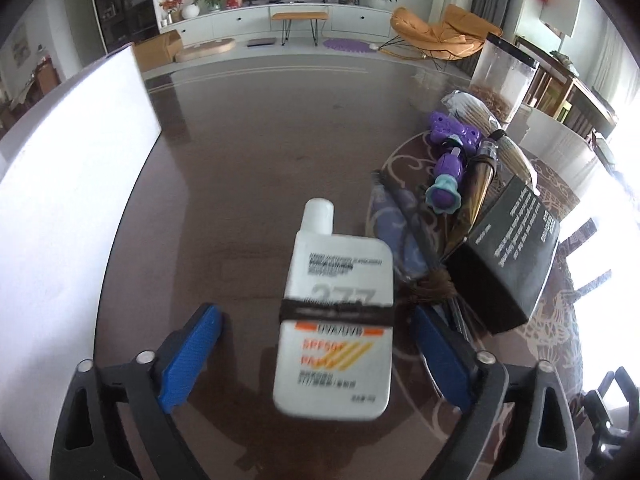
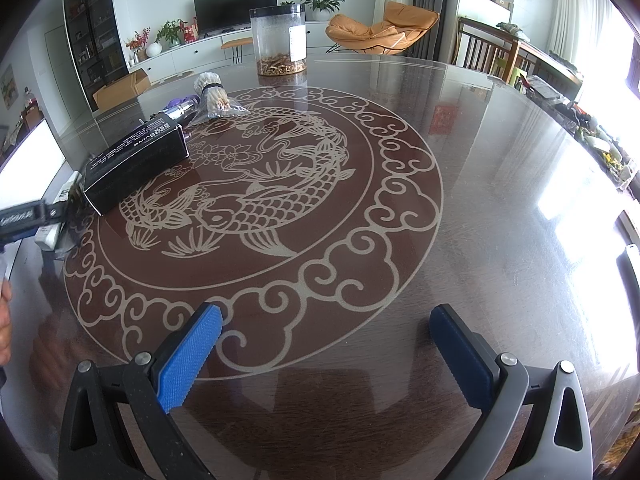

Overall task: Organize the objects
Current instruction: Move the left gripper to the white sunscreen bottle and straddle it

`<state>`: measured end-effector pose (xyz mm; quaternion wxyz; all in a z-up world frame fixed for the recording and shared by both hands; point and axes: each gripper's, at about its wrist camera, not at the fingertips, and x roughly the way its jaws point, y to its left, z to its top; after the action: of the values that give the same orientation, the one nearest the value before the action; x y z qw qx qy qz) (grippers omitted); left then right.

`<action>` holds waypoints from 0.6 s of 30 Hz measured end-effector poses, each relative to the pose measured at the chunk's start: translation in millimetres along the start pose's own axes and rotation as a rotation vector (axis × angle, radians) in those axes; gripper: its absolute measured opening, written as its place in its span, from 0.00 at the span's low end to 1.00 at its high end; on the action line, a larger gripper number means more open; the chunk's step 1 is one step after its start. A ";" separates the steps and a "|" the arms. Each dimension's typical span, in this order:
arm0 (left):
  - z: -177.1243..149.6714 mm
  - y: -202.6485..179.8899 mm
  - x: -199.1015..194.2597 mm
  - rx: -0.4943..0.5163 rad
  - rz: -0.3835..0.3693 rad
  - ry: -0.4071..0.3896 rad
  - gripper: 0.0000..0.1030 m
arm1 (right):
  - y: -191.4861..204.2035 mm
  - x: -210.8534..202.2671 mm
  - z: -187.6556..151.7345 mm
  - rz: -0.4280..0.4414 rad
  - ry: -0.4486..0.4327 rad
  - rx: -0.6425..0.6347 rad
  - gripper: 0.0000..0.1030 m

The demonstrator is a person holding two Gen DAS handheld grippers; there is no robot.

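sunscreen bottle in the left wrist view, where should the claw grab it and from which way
Grip the sunscreen bottle across its flat, wide body near the black band, coming from above and from its base end. It lies flat with the cap pointing away, between the open left claw pads, so the narrow side edges face them.

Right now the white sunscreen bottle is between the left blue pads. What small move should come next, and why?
Probably close the left hand-held gripper on the sunscreen bottle. Its pads stand apart from the bottle's sides, with table showing in the left gap, so nothing grips it yet. The right hand-held gripper is open and empty.
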<state>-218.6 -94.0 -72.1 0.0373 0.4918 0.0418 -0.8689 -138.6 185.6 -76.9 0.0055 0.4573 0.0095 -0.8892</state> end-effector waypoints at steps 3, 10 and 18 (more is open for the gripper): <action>3.0 -5.6 -3.4 0.042 0.038 -0.030 0.52 | 0.0 -0.1 0.0 0.000 0.000 0.000 1.00; -47.9 0.6 -32.9 0.008 0.056 -0.041 0.52 | 0.1 -0.1 0.1 0.000 0.000 0.000 1.00; -127.6 7.5 -80.2 0.010 0.045 -0.077 0.53 | 0.0 -0.2 0.1 0.000 0.000 0.000 1.00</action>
<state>-68.0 -85.5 -69.0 0.0558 0.4590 0.0247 -0.8863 -138.5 185.6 -76.6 0.0056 0.4574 0.0095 -0.8892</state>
